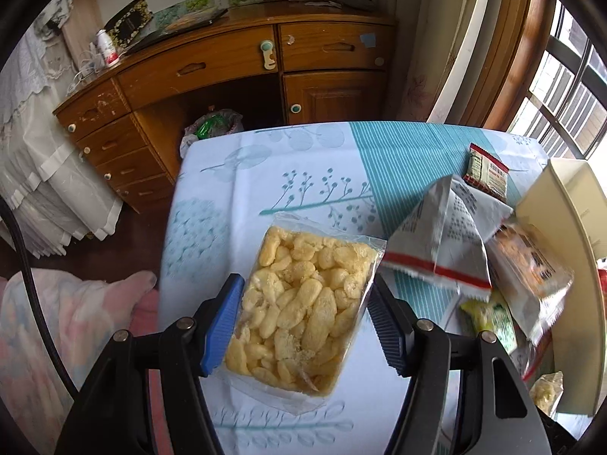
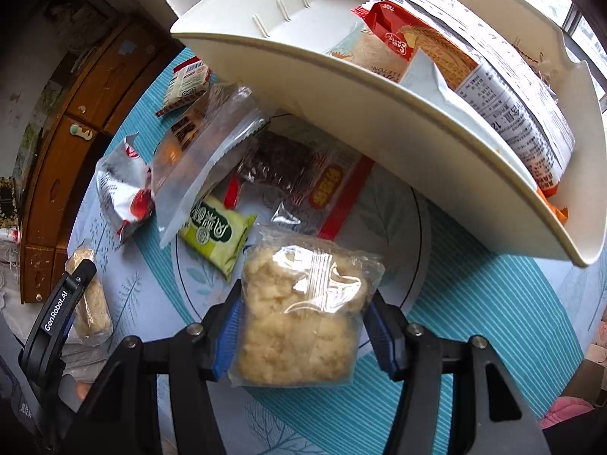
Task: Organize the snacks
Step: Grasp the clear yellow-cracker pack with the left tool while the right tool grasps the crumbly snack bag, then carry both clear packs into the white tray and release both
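Observation:
My left gripper is shut on a clear bag of yellow puffed pieces, its blue pads pressing both long sides, lifted above the teal and white tablecloth. My right gripper is shut on a clear pack of pale crumbly snack, held above the table in front of a cream bin. A red biscuit packet lies inside that bin. In the right wrist view the left gripper shows at the far left with its bag.
Loose snacks lie between the grippers: a silver packet with a red stripe, a small red-edged packet, a green packet, a clear bag and a dark seed bag. A wooden desk stands beyond the table.

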A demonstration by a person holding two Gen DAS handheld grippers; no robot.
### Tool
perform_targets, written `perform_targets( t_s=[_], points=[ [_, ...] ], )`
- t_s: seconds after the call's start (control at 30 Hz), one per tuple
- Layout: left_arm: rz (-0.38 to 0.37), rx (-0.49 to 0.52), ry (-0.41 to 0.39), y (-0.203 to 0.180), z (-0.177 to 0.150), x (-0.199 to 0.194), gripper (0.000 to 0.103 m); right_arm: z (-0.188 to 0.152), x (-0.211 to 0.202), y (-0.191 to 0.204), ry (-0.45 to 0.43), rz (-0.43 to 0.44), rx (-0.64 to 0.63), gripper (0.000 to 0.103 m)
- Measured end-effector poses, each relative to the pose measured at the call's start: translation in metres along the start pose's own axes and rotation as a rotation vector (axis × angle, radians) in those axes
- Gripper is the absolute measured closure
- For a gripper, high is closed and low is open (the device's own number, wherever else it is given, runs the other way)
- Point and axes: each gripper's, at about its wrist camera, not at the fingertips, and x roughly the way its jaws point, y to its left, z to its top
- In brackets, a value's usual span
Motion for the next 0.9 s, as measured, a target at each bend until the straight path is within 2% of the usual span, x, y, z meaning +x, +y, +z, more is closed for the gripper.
perform_targets(
  t_s=[0.2,0.4,0.6,0.67,0.77,0.9],
  points=[
    [-0.017,-0.046,0.004,0.015,-0.022,-0.046,0.039,-0.024,-0.023,-0.010,-0.007,0.038,-0.094,0.044],
    [-0.065,-0.105,-0.055,0.019,-0.044,-0.097,0.039,-0.047,-0.057,-0.023,-0.067,0.089,-0.233,0.044],
    [-0.158,-0.125,-0.134,0.011,-0.071,-0.136,0.039,-0.077,-0.094,-0.046,-0.142,0.158,-0.300,0.044],
    [-0.223,-0.143,-0.168,0.007,-0.080,-0.146,0.039,-0.083,-0.102,-0.053,-0.173,0.178,-0.314,0.044],
    [-0.306,-0.170,-0.177,-0.001,-0.092,-0.152,0.039,-0.081,-0.106,-0.062,-0.209,0.207,-0.334,0.044],
    [-0.364,-0.172,-0.195,-0.019,-0.103,-0.157,0.039,-0.078,-0.116,-0.078,-0.259,0.209,-0.387,0.044]
  ],
)
